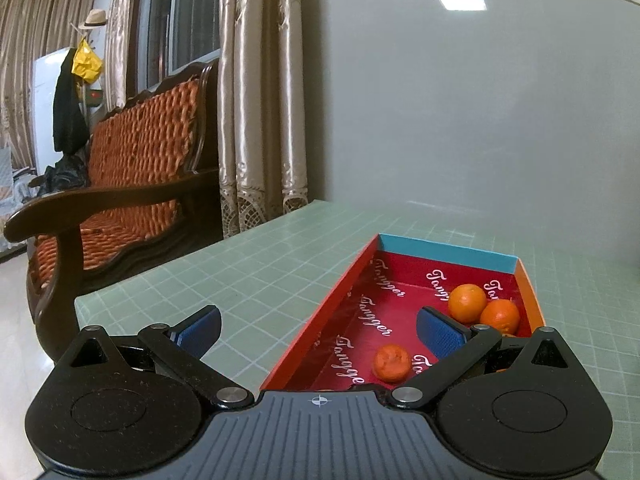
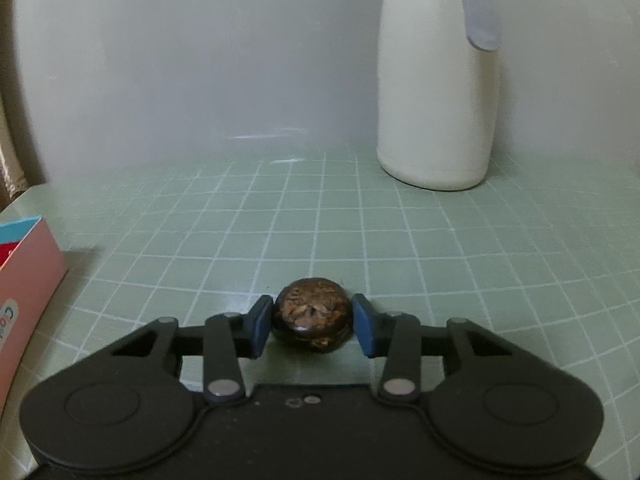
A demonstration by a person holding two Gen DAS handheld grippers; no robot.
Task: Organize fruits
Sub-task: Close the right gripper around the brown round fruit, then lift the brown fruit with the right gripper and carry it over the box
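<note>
Low in the frame of my right view, the right gripper (image 2: 313,326) has its jaws clamped on a dark brown, wrinkled fruit (image 2: 313,325), low over the green table (image 2: 440,264). It is round and hard-looking, so I judge it could squirt out if I swing fast. On my left view, the left gripper (image 1: 318,330) hangs with jaws wide apart over the red box (image 1: 529,284) holding oranges (image 1: 467,303). It could clip the rim.

Left gripper (image 1: 319,330): matte black body, ribbed centre plate, white crosshair mark, two round discs, silver pivot screws, blue textured pads (image 1: 440,336). Right gripper (image 2: 313,326): same black build, silver screws, blue pads (image 2: 365,330), two small round marks mid-plate.
</note>
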